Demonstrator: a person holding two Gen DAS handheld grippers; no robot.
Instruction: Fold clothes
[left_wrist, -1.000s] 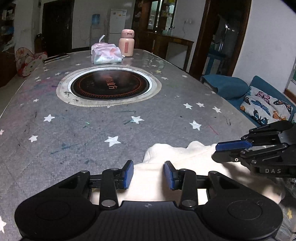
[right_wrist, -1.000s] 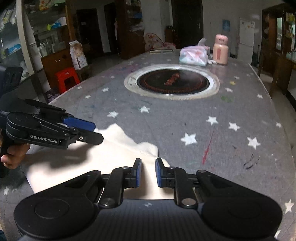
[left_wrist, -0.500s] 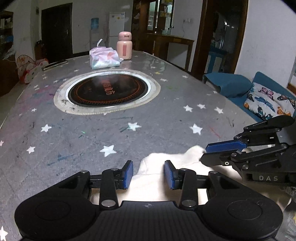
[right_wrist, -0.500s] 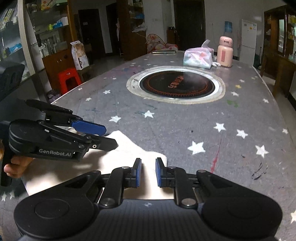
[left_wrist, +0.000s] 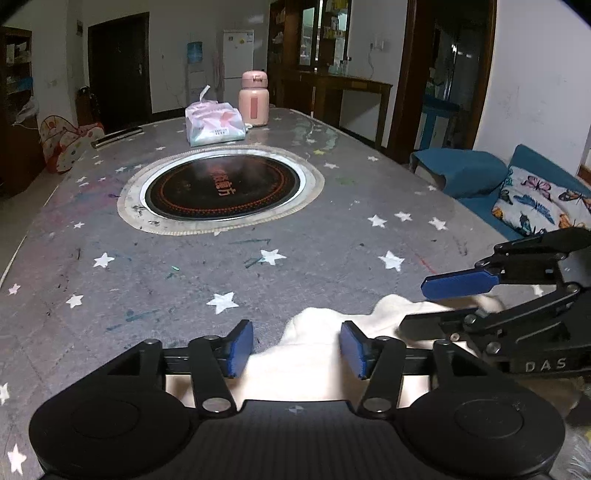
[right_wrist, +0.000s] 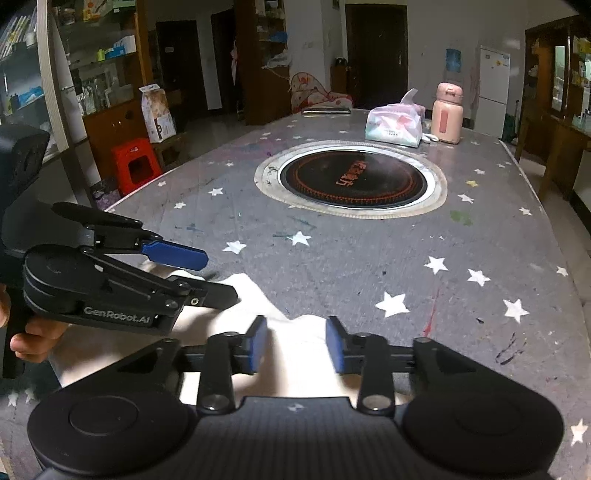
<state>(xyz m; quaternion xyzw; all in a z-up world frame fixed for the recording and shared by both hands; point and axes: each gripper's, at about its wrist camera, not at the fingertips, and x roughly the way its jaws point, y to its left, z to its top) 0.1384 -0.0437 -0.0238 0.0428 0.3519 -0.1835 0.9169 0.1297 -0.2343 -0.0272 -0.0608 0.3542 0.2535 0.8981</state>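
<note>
I am looking down both wrist cameras at a cream-white soft cloth garment (left_wrist: 317, 354) lying at the near edge of the grey star-printed desk (left_wrist: 317, 254), right under my two tools. My left gripper (left_wrist: 296, 345) is hovering over the garment's near left part with its jaws spread wide, blue pads apart and nothing between them but the cloth lying below. In the right wrist view that same gripper (right_wrist: 218, 277) is showing side-on at the left, its upper blue pad raised clear of the lower black finger, and the person's hand (right_wrist: 35, 332) is wrapping its handle.

My right gripper (right_wrist: 295, 345) is sitting over the garment (right_wrist: 295, 354) with its jaws parted too, the blue pads standing on either side of a raised fold of cloth without pinching it. From the left wrist view the right gripper (left_wrist: 424, 306) is reaching in from the right, its jaws gaping over the cloth's far edge.

Farther along the desk a round black induction hob with an orange ring (left_wrist: 221, 188) is set into the surface. Beyond it a pink-and-white plastic tissue pack (left_wrist: 214, 125) is lying just beside an upright pink flask (left_wrist: 253, 99).
</note>
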